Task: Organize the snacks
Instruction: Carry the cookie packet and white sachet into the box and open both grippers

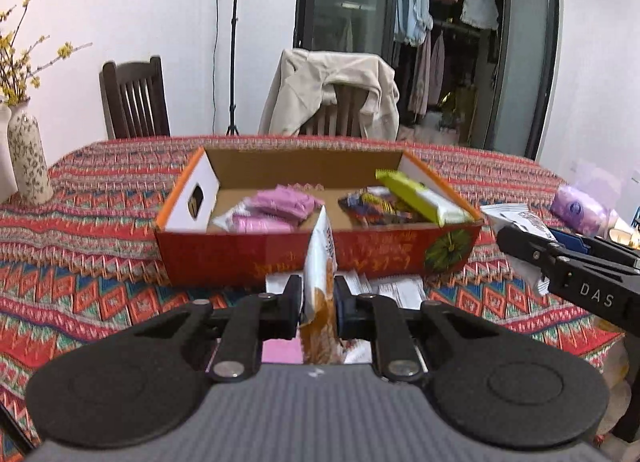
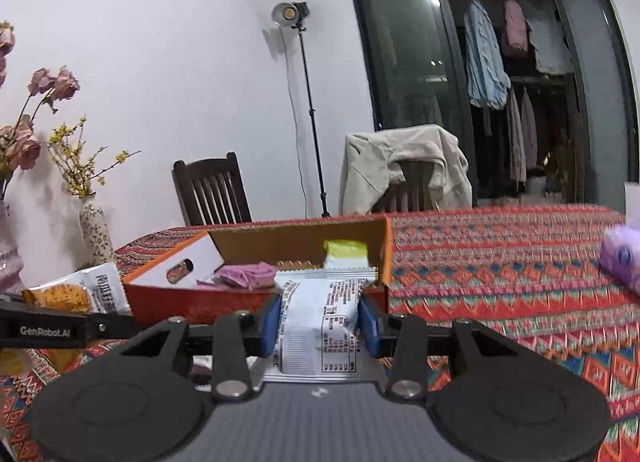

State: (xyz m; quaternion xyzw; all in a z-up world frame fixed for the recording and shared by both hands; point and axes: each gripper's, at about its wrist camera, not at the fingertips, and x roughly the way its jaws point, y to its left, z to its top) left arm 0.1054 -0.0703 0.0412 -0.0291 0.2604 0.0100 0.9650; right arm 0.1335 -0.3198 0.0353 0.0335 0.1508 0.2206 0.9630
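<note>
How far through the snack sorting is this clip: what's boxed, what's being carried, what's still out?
Boxed: pink packets, a dark multicoloured packet and a yellow-green one lie in the cardboard box. In hand: the left tool grips an orange snack packet; the right tool grips a white packet. Neither is over the box yet. Left: white packets on the tablecloth before the box.
</note>
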